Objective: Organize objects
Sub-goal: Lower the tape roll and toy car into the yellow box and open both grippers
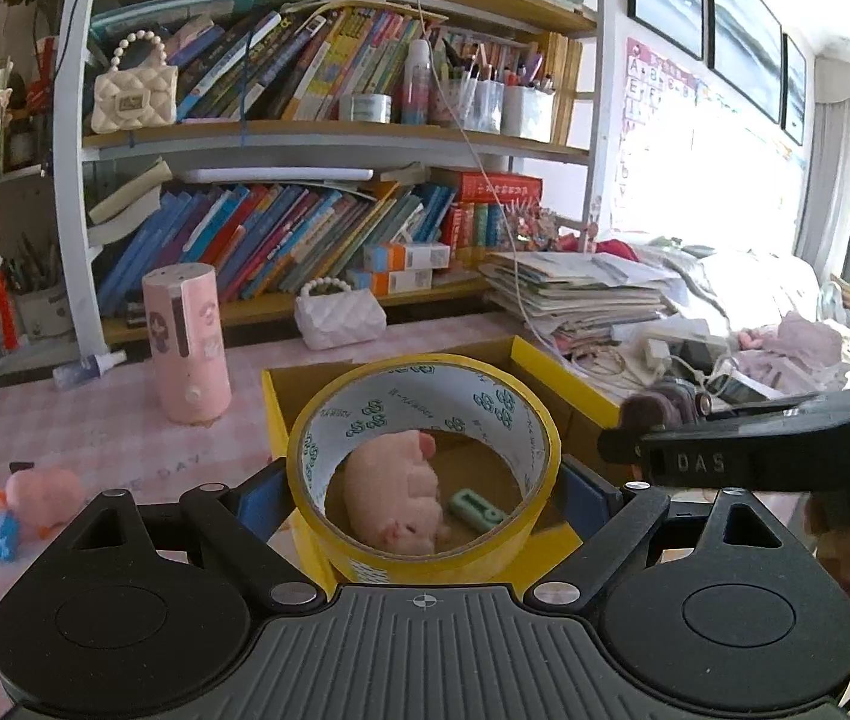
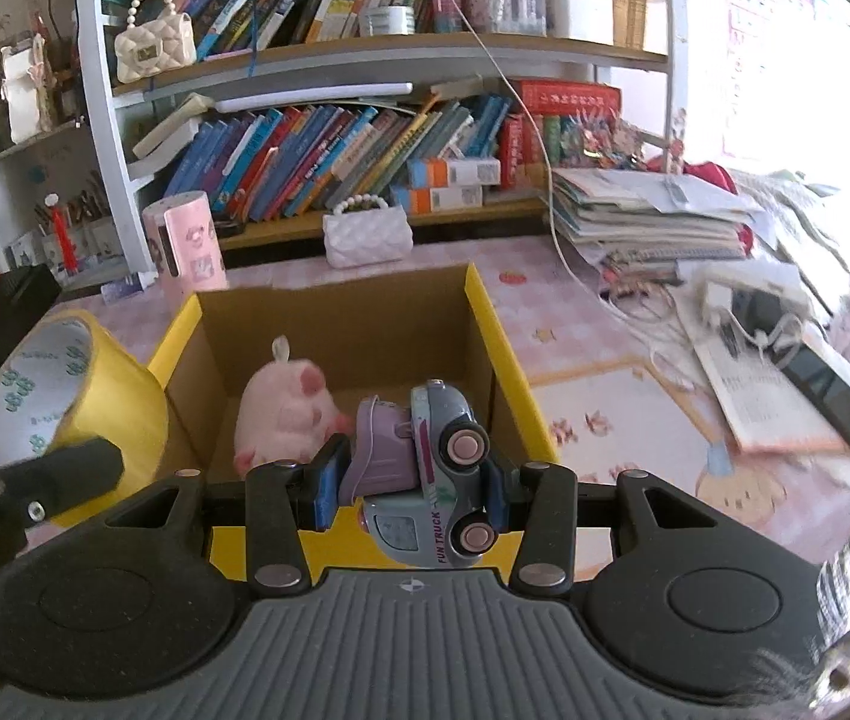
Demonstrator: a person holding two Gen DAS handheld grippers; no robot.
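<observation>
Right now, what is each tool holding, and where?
The left tool grips the tape roll across its outer sides. The right tool pinches the toy truck by its ends.

Daylight floods in from the window (image 1: 719, 180) at right, blowing out that side; fisheye curvature bends the bookshelf (image 1: 329, 138), and the right-wrist view's right edge smears.

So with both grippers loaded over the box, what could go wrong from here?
1. The wide yellow tape roll, held in the left gripper, could land on the pink plush pig or roll once released.
2. The lilac toy truck sits sideways in the right gripper and might tumble, hitting the yellow-rimmed cardboard box wall.
</observation>
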